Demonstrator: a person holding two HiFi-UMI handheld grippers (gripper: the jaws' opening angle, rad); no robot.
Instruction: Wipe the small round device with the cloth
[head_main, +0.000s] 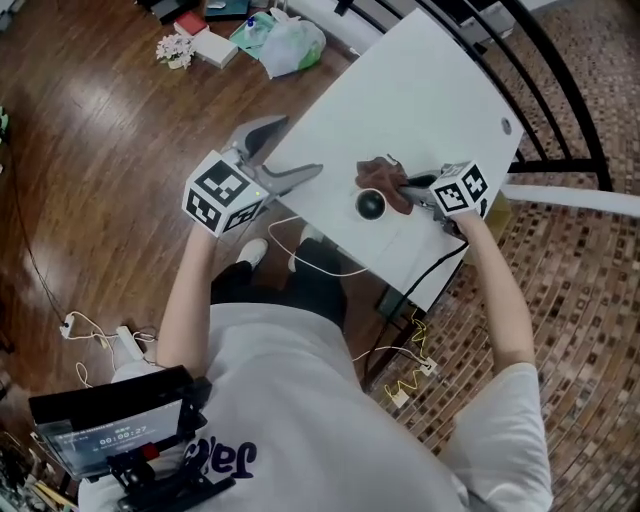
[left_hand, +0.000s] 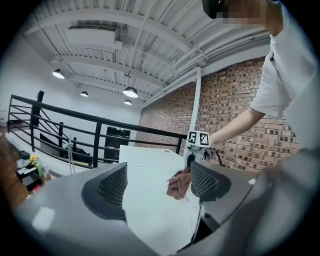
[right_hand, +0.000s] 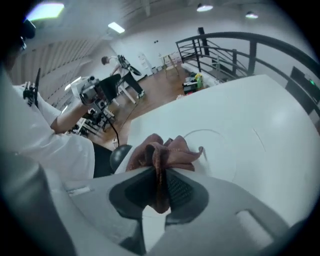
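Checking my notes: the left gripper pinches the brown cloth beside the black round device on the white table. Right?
No: the right gripper pinches the brown cloth, as the right gripper view shows. The left gripper is open, empty.

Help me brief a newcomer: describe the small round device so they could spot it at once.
Find the white table. Near its edge closest to the person, the right gripper holds a bunched brown cloth; the device sits right beside it. It is the only dark, round thing on the white top.
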